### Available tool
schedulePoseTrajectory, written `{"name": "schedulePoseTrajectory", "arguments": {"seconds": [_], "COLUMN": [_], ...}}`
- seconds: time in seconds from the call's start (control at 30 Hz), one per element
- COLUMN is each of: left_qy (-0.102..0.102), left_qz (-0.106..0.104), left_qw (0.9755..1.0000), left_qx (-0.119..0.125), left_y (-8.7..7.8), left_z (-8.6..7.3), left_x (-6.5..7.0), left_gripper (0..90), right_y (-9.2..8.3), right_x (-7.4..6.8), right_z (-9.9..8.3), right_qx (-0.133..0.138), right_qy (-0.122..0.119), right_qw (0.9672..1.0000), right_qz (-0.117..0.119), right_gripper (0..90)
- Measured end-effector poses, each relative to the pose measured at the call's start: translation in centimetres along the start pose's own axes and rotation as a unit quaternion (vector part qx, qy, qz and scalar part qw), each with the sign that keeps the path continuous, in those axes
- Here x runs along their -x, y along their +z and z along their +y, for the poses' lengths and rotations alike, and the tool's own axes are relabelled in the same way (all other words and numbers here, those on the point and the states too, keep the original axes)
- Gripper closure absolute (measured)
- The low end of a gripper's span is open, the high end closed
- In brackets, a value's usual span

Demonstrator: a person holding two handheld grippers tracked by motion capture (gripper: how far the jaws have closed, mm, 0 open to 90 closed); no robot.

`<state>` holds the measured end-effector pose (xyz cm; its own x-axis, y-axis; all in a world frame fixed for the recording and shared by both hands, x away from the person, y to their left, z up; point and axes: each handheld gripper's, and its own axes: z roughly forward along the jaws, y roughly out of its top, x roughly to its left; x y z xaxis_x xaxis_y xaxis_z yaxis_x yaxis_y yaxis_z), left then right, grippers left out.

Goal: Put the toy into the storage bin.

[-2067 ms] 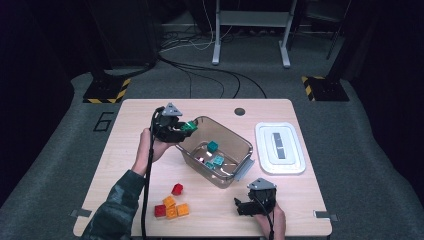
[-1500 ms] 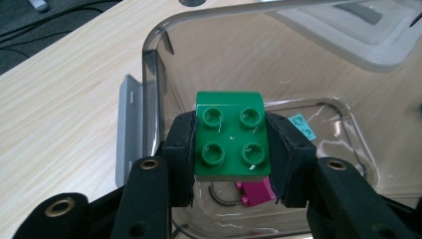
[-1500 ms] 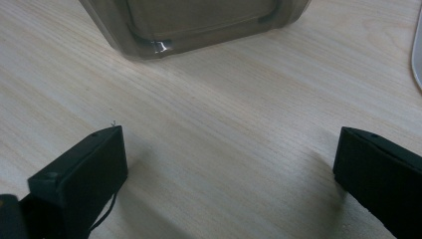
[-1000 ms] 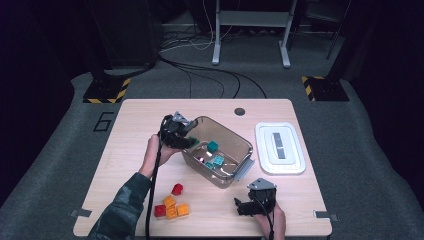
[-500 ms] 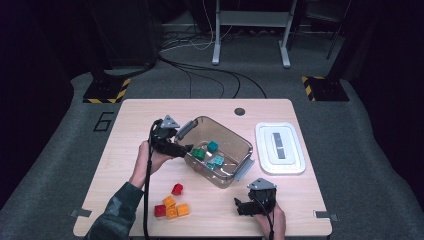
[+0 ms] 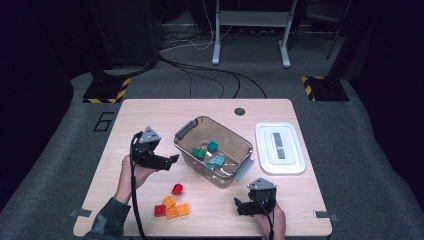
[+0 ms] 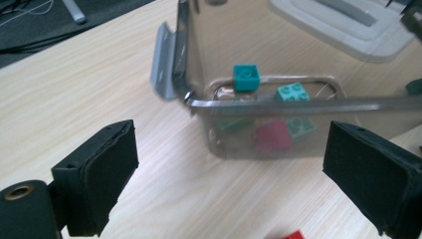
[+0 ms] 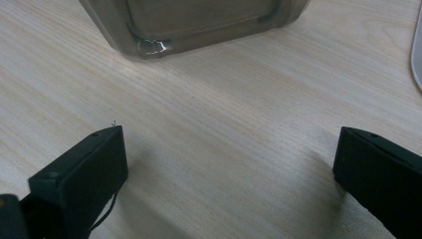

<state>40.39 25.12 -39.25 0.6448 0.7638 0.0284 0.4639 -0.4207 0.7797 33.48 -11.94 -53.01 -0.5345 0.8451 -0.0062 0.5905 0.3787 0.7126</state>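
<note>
A clear plastic bin point(image 6: 235, 134) stands mid-table and holds a green brick point(image 6: 199, 153), a teal brick point(image 6: 212, 146) and a light teal brick point(image 6: 218, 160). My left gripper point(image 6: 172, 160) hovers just left of the bin, pointing at it. Its jaws have just been opening and nothing is between them. In the left gripper view the left gripper point(image 7: 234, 169) faces the bin wall point(image 7: 298, 107), with the teal brick point(image 7: 246, 77) behind it. My right gripper point(image 6: 240, 207) rests open on the table near the front edge, and the right gripper point(image 8: 234, 159) has bare wood between its jaws.
A red brick point(image 6: 176, 189) lies on the table in front of the bin. A cluster of orange and red bricks point(image 6: 171, 210) sits near the front edge. The white lid point(image 6: 280, 147) lies to the right of the bin. Cables trail on the floor behind the table.
The left gripper has drawn back from the bin's left rim toward the person and opened its jaws. A green brick now lies in the bin. The right gripper has stayed still.
</note>
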Motion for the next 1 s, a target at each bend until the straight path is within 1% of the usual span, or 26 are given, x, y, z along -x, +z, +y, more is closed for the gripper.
{"name": "schedulePoseTrajectory", "arguments": {"seconds": [0.07,0.1,0.17,0.2,0.27,0.3,0.37,0.47,0.53,0.6,0.7,0.77,0.8,0.87,0.93,0.97,1.0], "left_qy": [-0.007,-0.010,-0.013,-0.014,-0.018,-0.021,-0.022,-0.026,-0.031,-0.032,-0.033,-0.028,-0.023,-0.016,-0.017,-0.012,-0.012], "left_qz": [0.003,0.003,0.007,0.010,0.012,0.012,0.012,0.013,0.007,0.001,-0.012,-0.028,-0.040,-0.050,-0.053,-0.056,-0.057], "left_qw": [1.0000,0.9999,0.9999,0.9999,0.9998,0.9997,0.9997,0.9995,0.9994,0.9991,0.9987,0.9980,0.9974,0.9962,0.9956,0.9949,0.9942], "left_qx": [0.001,0.001,-0.001,-0.002,-0.004,-0.005,-0.007,-0.011,-0.016,-0.027,-0.038,-0.050,-0.055,-0.069,-0.076,-0.084,-0.090], "left_y": [-0.2,-0.3,-0.4,-0.5,-0.5,-0.5,-0.5,-0.4,0.0,0.5,1.5,2.2,2.7,3.4,4.0,4.2,4.5], "left_z": [-0.8,-1.2,-1.9,-2.3,-2.9,-3.6,-3.8,-4.8,-5.5,-6.0,-6.8,-7.2,-7.4,-7.9,-8.2,-8.4,-8.5], "left_x": [-0.2,-0.2,-0.3,-0.3,-0.2,-0.1,-0.1,0.1,0.2,0.4,1.2,1.6,2.0,2.5,2.9,3.1,3.3], "left_gripper": [6.0,5.5,4.9,4.2,3.8,3.6,3.5,3.5,4.2,4.1,3.7,2.1,1.4,0.6,0.2,0.4,0.8], "right_y": [0.0,0.0,0.0,0.0,0.0,0.0,0.0,0.0,0.0,0.0,0.0,0.0,0.0,0.0,0.0,0.0,0.0], "right_x": [-0.1,0.0,-0.1,0.0,0.0,0.0,0.0,0.0,0.0,0.0,0.0,0.0,0.0,0.0,0.0,0.0,0.0], "right_z": [0.0,0.0,0.0,0.0,0.0,0.0,0.0,0.0,0.0,0.0,0.0,0.0,0.0,0.0,0.0,0.0,0.0], "right_qx": [0.001,0.001,0.000,0.000,0.000,0.000,0.000,0.000,0.000,0.000,0.000,0.000,0.000,0.000,0.000,0.000,0.000], "right_qy": [0.007,0.004,0.007,0.001,0.002,0.002,0.001,0.002,0.002,0.002,0.002,0.002,0.002,0.003,0.003,0.003,0.003], "right_qw": [1.0000,1.0000,1.0000,1.0000,1.0000,1.0000,1.0000,1.0000,1.0000,1.0000,1.0000,1.0000,1.0000,1.0000,1.0000,1.0000,1.0000], "right_qz": [-0.001,-0.001,-0.001,0.000,0.000,0.000,0.000,-0.001,-0.001,-0.001,-0.001,-0.001,-0.001,-0.001,-0.001,-0.001,-0.001], "right_gripper": [0.0,0.0,0.0,0.0,0.0,0.0,0.0,0.0,0.0,0.0,0.0,0.0,0.0,0.0,0.0,0.0,0.0]}}
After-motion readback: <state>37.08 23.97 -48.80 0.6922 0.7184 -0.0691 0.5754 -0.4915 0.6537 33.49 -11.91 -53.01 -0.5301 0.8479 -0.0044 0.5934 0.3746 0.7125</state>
